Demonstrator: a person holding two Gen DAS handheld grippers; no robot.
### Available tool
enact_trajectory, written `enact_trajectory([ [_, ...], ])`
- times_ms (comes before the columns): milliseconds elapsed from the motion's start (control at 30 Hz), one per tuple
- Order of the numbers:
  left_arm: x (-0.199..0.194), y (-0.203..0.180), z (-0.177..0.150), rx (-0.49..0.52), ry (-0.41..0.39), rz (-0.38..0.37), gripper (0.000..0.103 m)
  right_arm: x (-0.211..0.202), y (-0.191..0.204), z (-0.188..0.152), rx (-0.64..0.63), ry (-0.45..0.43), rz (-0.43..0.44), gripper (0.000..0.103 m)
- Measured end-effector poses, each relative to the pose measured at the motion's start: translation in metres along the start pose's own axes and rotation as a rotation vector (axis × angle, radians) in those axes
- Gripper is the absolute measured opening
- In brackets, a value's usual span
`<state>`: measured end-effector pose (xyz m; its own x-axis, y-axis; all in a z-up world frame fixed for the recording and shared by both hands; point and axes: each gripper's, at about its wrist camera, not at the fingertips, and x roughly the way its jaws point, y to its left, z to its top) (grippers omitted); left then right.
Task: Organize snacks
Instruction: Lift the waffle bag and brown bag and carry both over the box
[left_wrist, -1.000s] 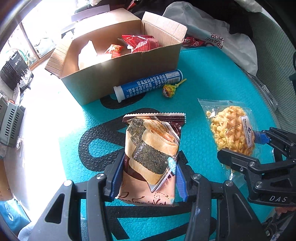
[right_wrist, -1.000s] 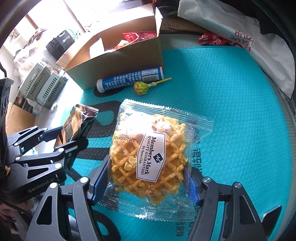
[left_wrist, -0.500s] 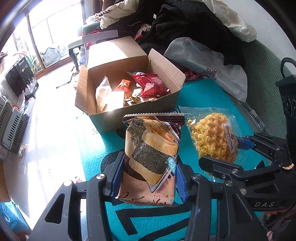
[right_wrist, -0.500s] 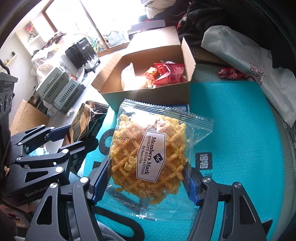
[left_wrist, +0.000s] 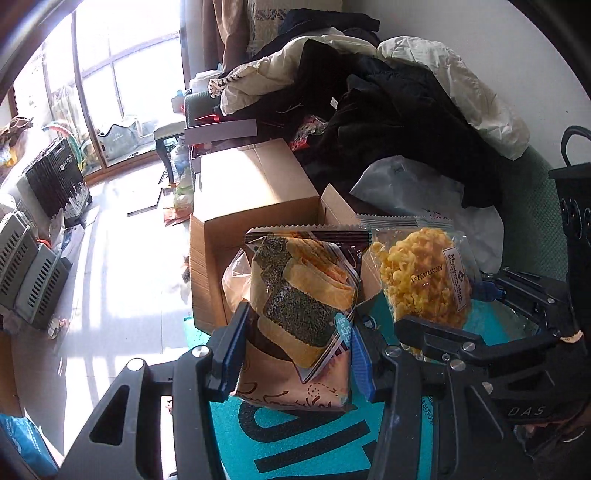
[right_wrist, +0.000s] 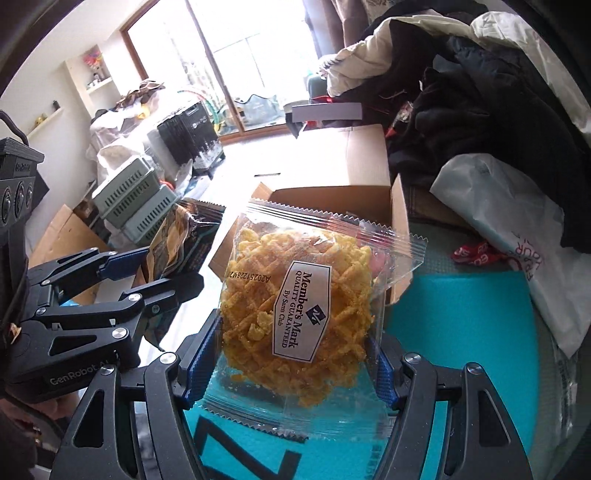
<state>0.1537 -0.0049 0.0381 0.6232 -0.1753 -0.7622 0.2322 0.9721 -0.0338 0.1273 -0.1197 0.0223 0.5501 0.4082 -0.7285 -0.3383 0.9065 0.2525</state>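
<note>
My left gripper (left_wrist: 295, 350) is shut on a brown seaweed-roll snack pack (left_wrist: 303, 302) and holds it up in front of the open cardboard box (left_wrist: 255, 192). My right gripper (right_wrist: 288, 365) is shut on a clear bag of yellow waffle crisps (right_wrist: 295, 302), also lifted off the teal mat (right_wrist: 461, 325). The crisps bag (left_wrist: 421, 273) and right gripper (left_wrist: 480, 314) show at the right of the left wrist view. The left gripper (right_wrist: 147, 273) with its pack (right_wrist: 177, 236) shows at the left of the right wrist view. The box (right_wrist: 332, 162) lies just beyond both packs.
A heap of dark and white clothes (left_wrist: 388, 103) and a white plastic bag (right_wrist: 509, 229) lie behind and right of the box. Grey crates (right_wrist: 136, 199) and a black crate (left_wrist: 55, 181) stand on the floor to the left. A red wrapper (right_wrist: 476, 253) lies by the mat.
Both grippers have lifted their snack packs off the mat and tilted up toward the box. The blue tube and lollipop have dropped out of view.
</note>
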Motion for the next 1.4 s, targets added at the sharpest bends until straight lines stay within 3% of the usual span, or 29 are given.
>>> enact_trajectory([
  [467, 0.034, 0.032, 0.067, -0.029, -0.049, 0.028, 0.049, 0.014, -0.013, 0.081, -0.079, -0.043, 0.006, 0.070],
  [867, 0.097, 0.066, 0.101, -0.037, 0.007, 0.095, 0.049, 0.065, -0.021, 0.127, -0.143, -0.013, -0.042, 0.070],
  [1200, 0.156, 0.070, 0.085, 0.007, 0.107, 0.135, 0.049, 0.120, -0.026, 0.128, -0.162, 0.075, -0.088, 0.071],
  [1400, 0.169, 0.072, 0.070, -0.027, 0.148, 0.144, 0.049, 0.145, -0.033, 0.116, -0.152, 0.134, -0.113, 0.071],
])
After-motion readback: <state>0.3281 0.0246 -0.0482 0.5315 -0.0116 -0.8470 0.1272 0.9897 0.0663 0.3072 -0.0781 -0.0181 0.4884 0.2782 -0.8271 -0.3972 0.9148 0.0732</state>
